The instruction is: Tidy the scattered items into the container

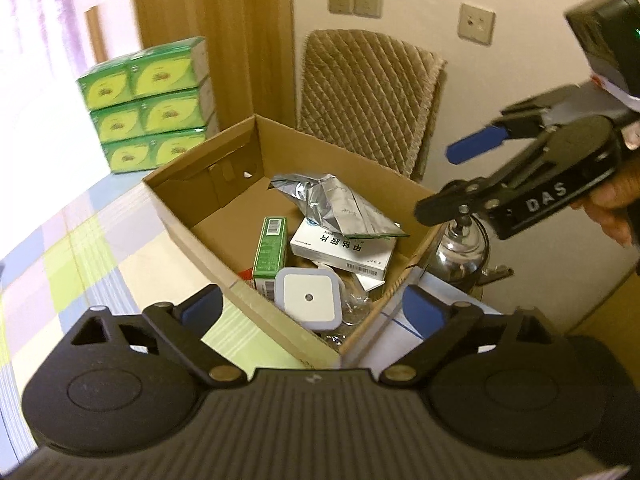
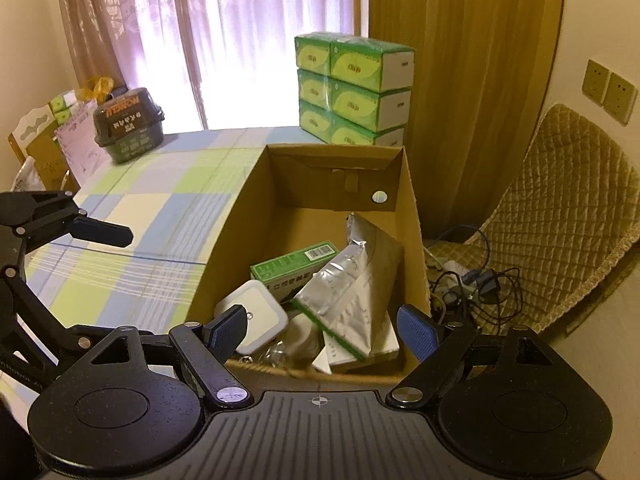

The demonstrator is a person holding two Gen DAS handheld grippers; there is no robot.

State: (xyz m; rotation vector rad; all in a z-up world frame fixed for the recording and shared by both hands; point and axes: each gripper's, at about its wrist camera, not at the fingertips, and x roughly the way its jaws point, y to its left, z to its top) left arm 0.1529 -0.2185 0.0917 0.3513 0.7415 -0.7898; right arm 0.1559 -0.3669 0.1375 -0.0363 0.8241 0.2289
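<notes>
Biggest thing I see: table w/ checked cloth (image 2: 132,216), blue/green/white squares. On it the cardboard box (image 2: 236,216), open top, standing near the table's far edge. Beyond the box, a stack of green tissue packs (image 2: 352,88) by the curtain. A quilted chair (image 2: 560,208) sits right of the box, w/ cables piled on its seat.

Left gripper (image 1: 316,312): spread wide, nothing between the blue pads, poised over the box's near corner. Right gripper (image 2: 324,328): also spread, holding nothing, above the box's near wall. From the left cam I see the right one from the side, up and right of the box, a hand on its handle.

Inside the box, all at the near end: silver foil pouch (image 2: 348,292) leaning on the right wall, on top of a white medicine box (image 1: 340,248); green carton (image 2: 296,264) beside it; white square night-light (image 1: 310,300) closest to the near corner. Far end of the box floor is bare cardboard.

Far left on the table: dark tub w/ label (image 2: 128,124).
</notes>
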